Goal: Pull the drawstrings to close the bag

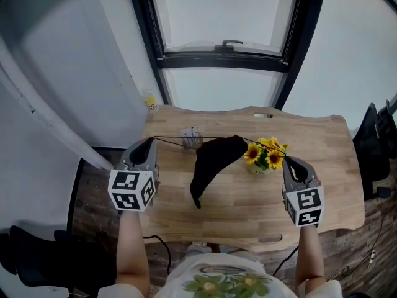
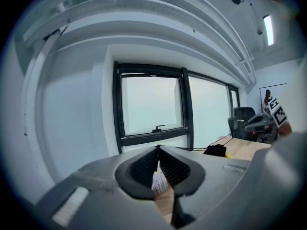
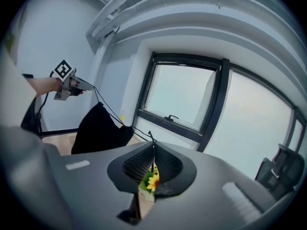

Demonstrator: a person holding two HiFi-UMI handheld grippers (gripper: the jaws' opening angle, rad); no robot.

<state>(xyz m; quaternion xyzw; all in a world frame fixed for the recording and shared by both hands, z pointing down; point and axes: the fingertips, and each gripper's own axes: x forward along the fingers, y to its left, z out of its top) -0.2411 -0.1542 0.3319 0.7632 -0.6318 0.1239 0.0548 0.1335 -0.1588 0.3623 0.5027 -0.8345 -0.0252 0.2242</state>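
The black drawstring bag (image 1: 214,159) hangs in the air over the wooden table (image 1: 248,213), its mouth bunched up. A thin black drawstring (image 1: 173,140) runs tight from the bag to my left gripper (image 1: 149,142), which is shut on its end. The other drawstring (image 1: 268,149) stretches to my right gripper (image 1: 288,160), also shut on it. In the left gripper view the string leaves my left gripper (image 2: 158,149) toward the bag (image 2: 215,150). In the right gripper view the string goes from my right gripper (image 3: 152,144) up-left to the bag (image 3: 98,129) and on to the left gripper (image 3: 68,84).
A small pot of sunflowers (image 1: 265,154) stands on the table just behind the right string. A small grey-white object (image 1: 191,136) lies near the table's back edge. A black-framed window (image 1: 223,54) is behind the table, and a black chair (image 1: 375,148) stands at the right.
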